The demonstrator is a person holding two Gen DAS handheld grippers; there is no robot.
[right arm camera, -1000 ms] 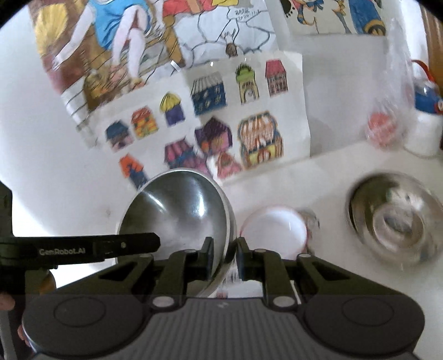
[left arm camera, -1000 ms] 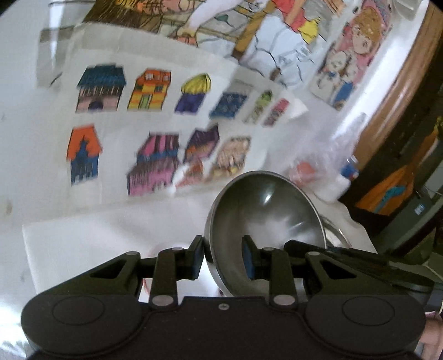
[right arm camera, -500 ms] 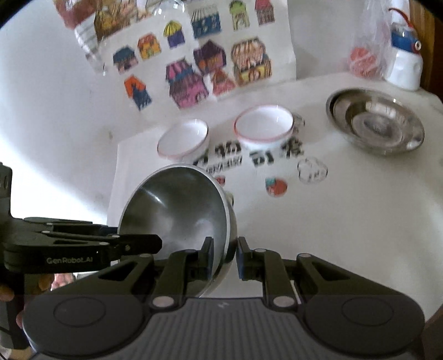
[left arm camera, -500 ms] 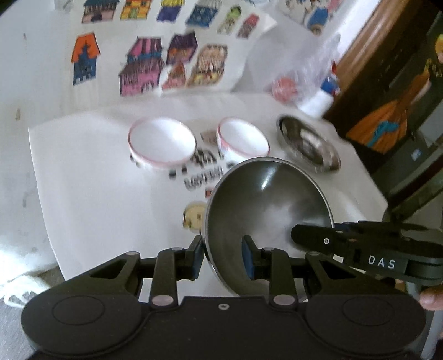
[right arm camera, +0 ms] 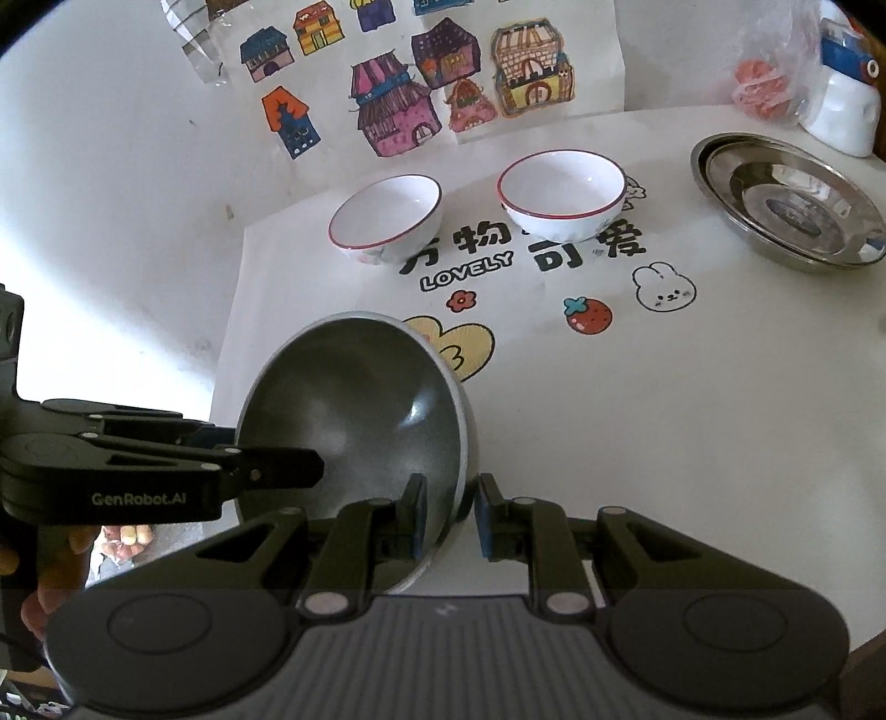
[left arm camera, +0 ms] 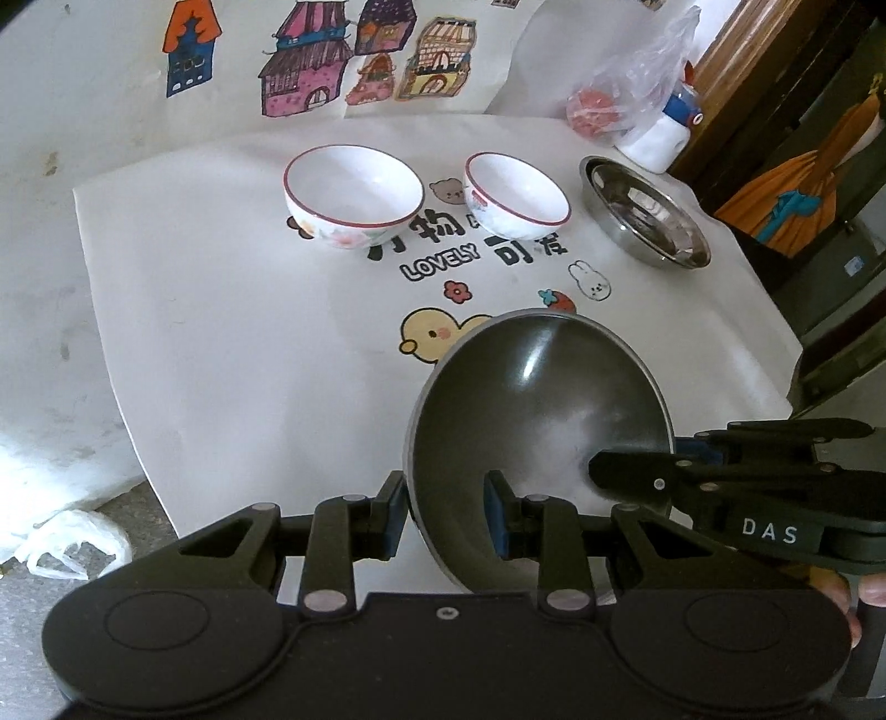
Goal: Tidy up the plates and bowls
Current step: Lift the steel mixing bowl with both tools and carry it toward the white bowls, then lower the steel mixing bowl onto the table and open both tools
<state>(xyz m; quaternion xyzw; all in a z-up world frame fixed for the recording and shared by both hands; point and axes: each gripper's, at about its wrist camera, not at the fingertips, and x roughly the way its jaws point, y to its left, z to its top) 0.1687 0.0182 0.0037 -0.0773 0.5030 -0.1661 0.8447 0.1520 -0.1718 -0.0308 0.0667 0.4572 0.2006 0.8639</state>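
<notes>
Metal and glazed ware on a printed cloth

Dull, brushed-grey steel bowl (left arm camera: pixel 540 410); glossy white ceramic bowls (left arm camera: pixel 354 191); mirror-shiny steel plate (left arm camera: pixel 645 213); smooth matt tablecloth (left arm camera: pixel 232 332); crinkled clear plastic bag (left arm camera: pixel 637 83).

**A white wall hung with drawings behind the table**

We see a white wall (right arm camera: pixel 111 166) with scuffs, and taped to it a sheet of coloured house drawings (right arm camera: pixel 421 94). Below it stands the table (right arm camera: pixel 692 443), covered with a white cloth printed with cartoon animals and the word LOVELY (left arm camera: pixel 440 265). At the table's right edge we make out a brown wooden frame (left arm camera: pixel 736 33). Daylight falls brightly on the wall at the left.
</notes>
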